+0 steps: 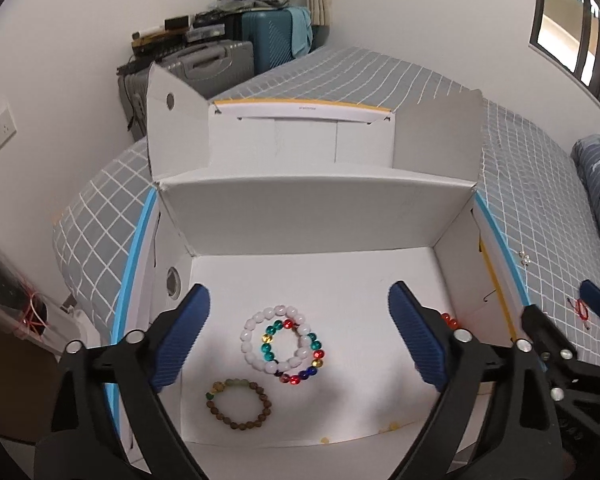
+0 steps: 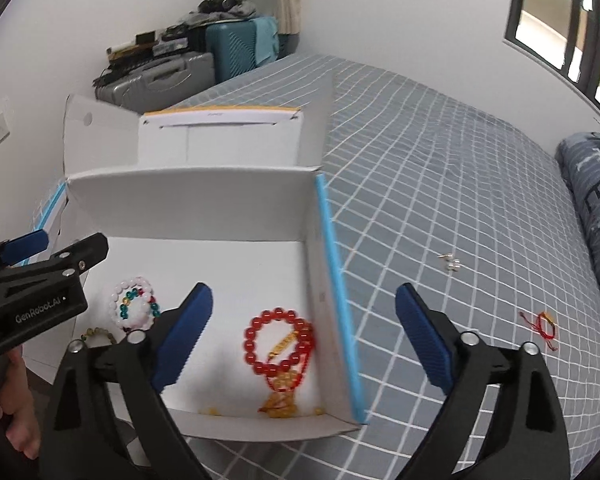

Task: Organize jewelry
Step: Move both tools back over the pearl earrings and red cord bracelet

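An open white box (image 1: pixel 316 204) (image 2: pixel 192 200) with blue edges lies on the bed. Inside lie a white bead bracelet (image 1: pixel 256 340) overlapped by a multicoloured bead bracelet (image 1: pixel 308 360), a brown wooden bead bracelet (image 1: pixel 238 404), and a red bead bracelet (image 2: pixel 276 340) with yellow beads (image 2: pixel 278 404) below it. My left gripper (image 1: pixel 300 340) is open above the white and multicoloured bracelets. My right gripper (image 2: pixel 304 340) is open, straddling the box's right wall above the red bracelet. A red string bracelet (image 2: pixel 542 326) and small pearl earrings (image 2: pixel 450 262) lie on the bedspread.
The grey checked bedspread (image 2: pixel 440 184) stretches right of the box. A rolled dark blue quilt (image 2: pixel 592 208) lies at the far right. Suitcases (image 1: pixel 220 60) stand against the back wall. The box lid flaps (image 1: pixel 436 136) stand up behind the box.
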Demonstrator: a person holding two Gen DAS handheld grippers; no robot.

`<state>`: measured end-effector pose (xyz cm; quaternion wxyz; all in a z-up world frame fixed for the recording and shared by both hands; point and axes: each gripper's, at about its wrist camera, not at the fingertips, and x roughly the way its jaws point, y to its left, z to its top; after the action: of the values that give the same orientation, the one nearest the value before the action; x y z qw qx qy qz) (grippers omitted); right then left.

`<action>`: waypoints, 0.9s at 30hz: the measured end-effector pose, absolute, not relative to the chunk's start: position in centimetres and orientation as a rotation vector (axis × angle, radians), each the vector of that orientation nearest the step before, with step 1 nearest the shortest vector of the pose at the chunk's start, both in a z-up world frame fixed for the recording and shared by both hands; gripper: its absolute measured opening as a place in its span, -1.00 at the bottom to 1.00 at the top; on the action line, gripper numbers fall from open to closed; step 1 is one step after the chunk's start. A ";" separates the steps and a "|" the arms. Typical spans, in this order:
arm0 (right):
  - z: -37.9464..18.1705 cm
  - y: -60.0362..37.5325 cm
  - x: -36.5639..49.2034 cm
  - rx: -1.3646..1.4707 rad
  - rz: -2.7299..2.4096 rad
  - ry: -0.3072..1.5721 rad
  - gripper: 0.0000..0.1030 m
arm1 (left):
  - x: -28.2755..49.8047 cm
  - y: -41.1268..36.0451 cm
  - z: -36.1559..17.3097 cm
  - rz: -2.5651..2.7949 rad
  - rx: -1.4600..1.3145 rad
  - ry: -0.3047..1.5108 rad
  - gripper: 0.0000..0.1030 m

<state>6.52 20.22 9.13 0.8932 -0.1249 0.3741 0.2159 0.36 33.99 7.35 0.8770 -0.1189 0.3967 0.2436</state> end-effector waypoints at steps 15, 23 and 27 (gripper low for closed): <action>10.1 7.7 10.4 -0.183 0.312 0.789 0.85 | 4.5 25.5 9.0 0.397 -0.189 0.787 0.89; 9.5 1.3 12.1 -0.147 0.238 0.805 0.85 | 7.4 19.4 9.2 0.315 -0.182 0.785 0.89; 8.9 -2.5 13.1 -0.111 0.205 0.823 0.85 | 8.9 16.0 8.9 0.271 -0.169 0.780 0.89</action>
<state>13.05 -2.50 8.90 0.9099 -0.0537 0.3991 0.0996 8.94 15.98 8.87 0.9125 -0.0821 0.3785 0.1314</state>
